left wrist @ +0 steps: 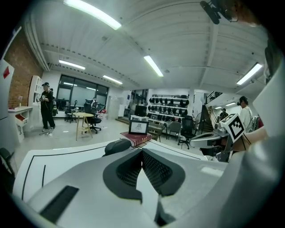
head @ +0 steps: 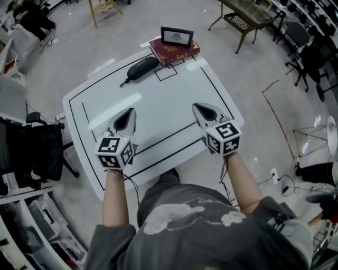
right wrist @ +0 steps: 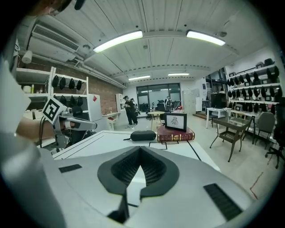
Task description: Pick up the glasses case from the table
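Note:
The black glasses case (head: 141, 68) lies at the far edge of the white table (head: 174, 100), just left of a red book; it also shows as a dark oval glasses case (right wrist: 143, 135) in the right gripper view and, partly hidden behind the jaws, as the glasses case (left wrist: 118, 146) in the left gripper view. My left gripper (head: 129, 112) hovers over the near left part of the table, shut and empty. My right gripper (head: 196, 107) hovers over the near right part, its jaws together with nothing between them. Both are well short of the case.
A red book (head: 174, 50) with a small framed picture (head: 177, 36) on it sits at the table's far edge. Black lines mark the tabletop. Chairs (head: 42, 147), a wooden stool (head: 103, 9), a metal side table (head: 248, 16) and storage bins (head: 37, 227) surround the table.

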A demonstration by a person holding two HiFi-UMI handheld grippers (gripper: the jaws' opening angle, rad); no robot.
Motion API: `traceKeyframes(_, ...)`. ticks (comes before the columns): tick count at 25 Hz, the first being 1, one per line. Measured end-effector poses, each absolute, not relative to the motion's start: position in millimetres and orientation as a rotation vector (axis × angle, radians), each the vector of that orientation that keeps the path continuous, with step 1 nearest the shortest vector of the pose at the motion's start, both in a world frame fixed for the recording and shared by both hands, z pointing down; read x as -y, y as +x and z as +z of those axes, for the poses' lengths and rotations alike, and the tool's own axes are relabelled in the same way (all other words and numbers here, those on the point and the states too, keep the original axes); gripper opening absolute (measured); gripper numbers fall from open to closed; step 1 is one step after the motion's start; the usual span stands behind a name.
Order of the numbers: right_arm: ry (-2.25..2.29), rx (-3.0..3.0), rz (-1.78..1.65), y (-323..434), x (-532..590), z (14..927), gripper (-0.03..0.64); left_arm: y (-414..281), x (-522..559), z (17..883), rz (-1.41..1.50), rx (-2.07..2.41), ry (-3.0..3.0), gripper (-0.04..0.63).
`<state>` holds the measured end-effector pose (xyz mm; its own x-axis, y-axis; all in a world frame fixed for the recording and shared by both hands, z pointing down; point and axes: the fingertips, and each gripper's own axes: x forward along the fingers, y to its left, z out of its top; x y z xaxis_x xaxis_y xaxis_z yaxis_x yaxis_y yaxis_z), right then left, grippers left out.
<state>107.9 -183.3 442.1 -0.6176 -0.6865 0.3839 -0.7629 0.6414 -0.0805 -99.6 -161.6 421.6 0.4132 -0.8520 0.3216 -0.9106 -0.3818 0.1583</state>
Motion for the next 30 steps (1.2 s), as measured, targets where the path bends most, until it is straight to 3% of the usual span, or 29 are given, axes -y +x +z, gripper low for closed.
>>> traceKeyframes(7,1.123,2.529,0.365,84,245,452,0.000,-113,235,430,0.310,1.502,2.357,0.018)
traceKeyframes(10,1.112,2.530,0.366,72,267,454,0.000,-116,266,441,0.366,1.466,2.375,0.191)
traceKeyframes(14,1.106,2.522,0.373,60,287,458,0.000,-124,307,460,0.505,1.468,2.404,0.348)
traceKeyframes(21,1.089,2.466,0.403,51,305,484,0.000,-125,360,493,0.721,1.323,2.485,0.408)
traceKeyframes(30,1.069,2.439,0.418,33,329,502,0.000,-125,395,550,0.919,1.195,2.462,0.416)
